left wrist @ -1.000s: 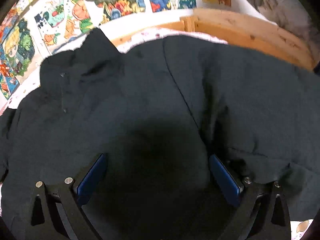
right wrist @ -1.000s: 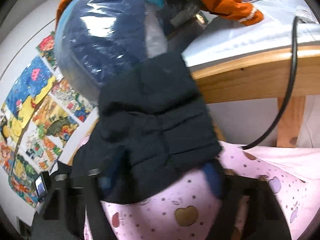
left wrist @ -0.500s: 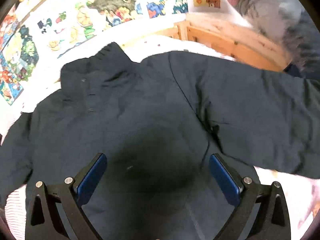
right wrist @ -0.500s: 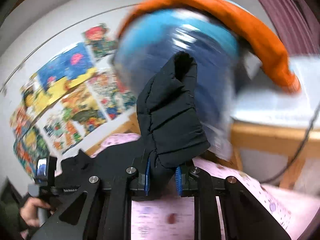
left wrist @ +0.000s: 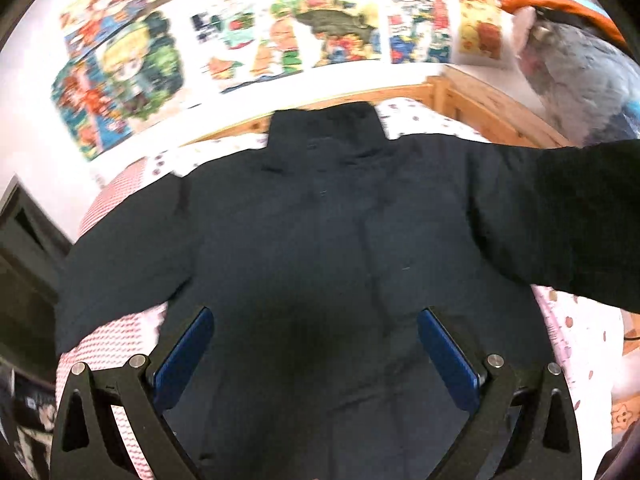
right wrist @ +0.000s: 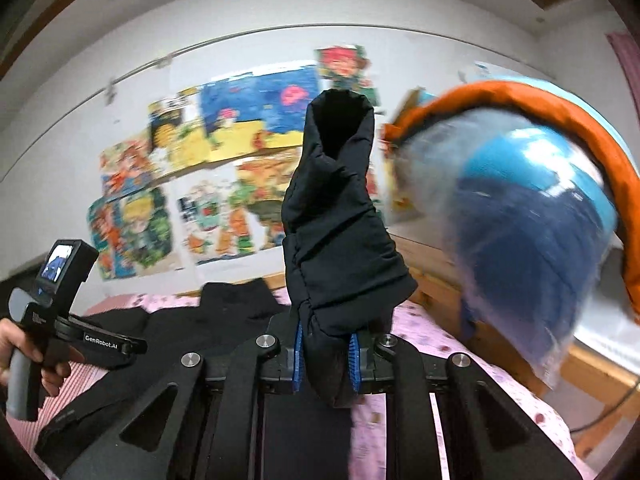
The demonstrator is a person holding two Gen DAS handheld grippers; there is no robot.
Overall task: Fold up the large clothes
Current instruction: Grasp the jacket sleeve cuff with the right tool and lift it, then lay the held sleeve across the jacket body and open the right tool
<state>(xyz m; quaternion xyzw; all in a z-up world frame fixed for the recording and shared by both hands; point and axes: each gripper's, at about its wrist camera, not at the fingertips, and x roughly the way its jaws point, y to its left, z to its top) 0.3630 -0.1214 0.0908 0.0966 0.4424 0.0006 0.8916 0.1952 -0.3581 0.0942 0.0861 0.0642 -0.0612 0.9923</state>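
A large black padded jacket [left wrist: 320, 240] lies spread on the pink patterned bed [left wrist: 580, 340], collar toward the wall. My left gripper [left wrist: 316, 344] hovers above its lower body, open, nothing between the blue pads. The jacket's right sleeve [left wrist: 560, 220] is lifted off the bed and stretches out of frame to the right. In the right wrist view that sleeve's cuff end [right wrist: 340, 220] stands up between the pads of my right gripper [right wrist: 326, 350], which is shut on it. The left gripper [right wrist: 80, 332], held by a hand, shows at the left there.
Cartoon posters [left wrist: 240, 40] cover the white wall behind the bed. A wooden bed frame [left wrist: 488, 108] runs along the far right side. A big plastic-wrapped blue bundle [right wrist: 532, 248] with an orange garment [right wrist: 580, 120] draped on top sits at the right.
Both grippers have risen. The left view now takes in the whole jacket. The right gripper closed on the sleeve cuff, lifted it off the bed and rolled to level.
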